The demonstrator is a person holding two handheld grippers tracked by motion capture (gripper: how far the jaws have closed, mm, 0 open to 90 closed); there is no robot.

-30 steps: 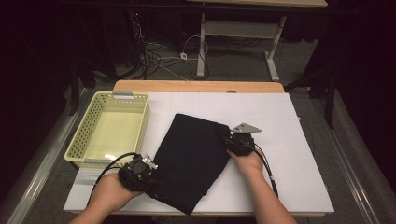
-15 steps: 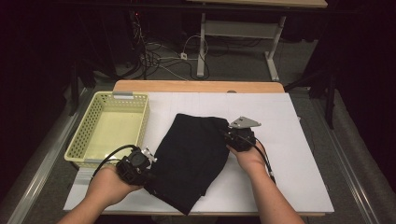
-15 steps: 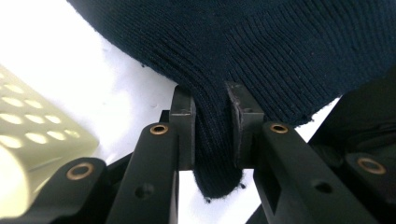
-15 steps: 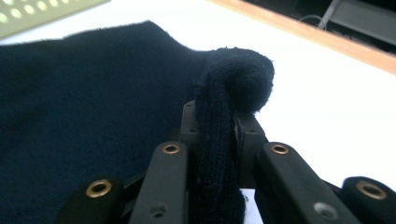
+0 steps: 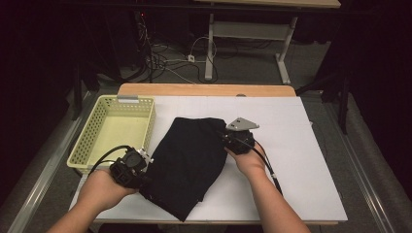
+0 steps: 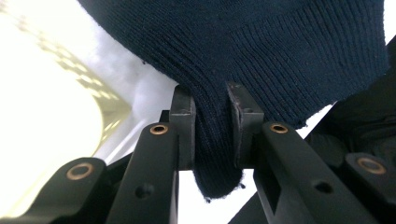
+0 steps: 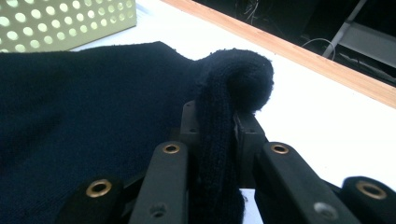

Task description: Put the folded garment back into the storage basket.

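Item: dark knit garment (image 5: pixel 187 162), spread on the white table top (image 5: pixel 301 160) between your two grippers, beside the yellow basket (image 5: pixel 97 141). Left gripper (image 6: pixel 211 126): clamped on a ribbed edge fold. Right gripper (image 7: pixel 212 130): clamped on a bunched knit corner. Progress, as judged: both edges gripped; the folding or lifting, and any move to the basket, remain. Change from the earlier frames: both hands sit higher and the cloth's gripped edges have lifted with them
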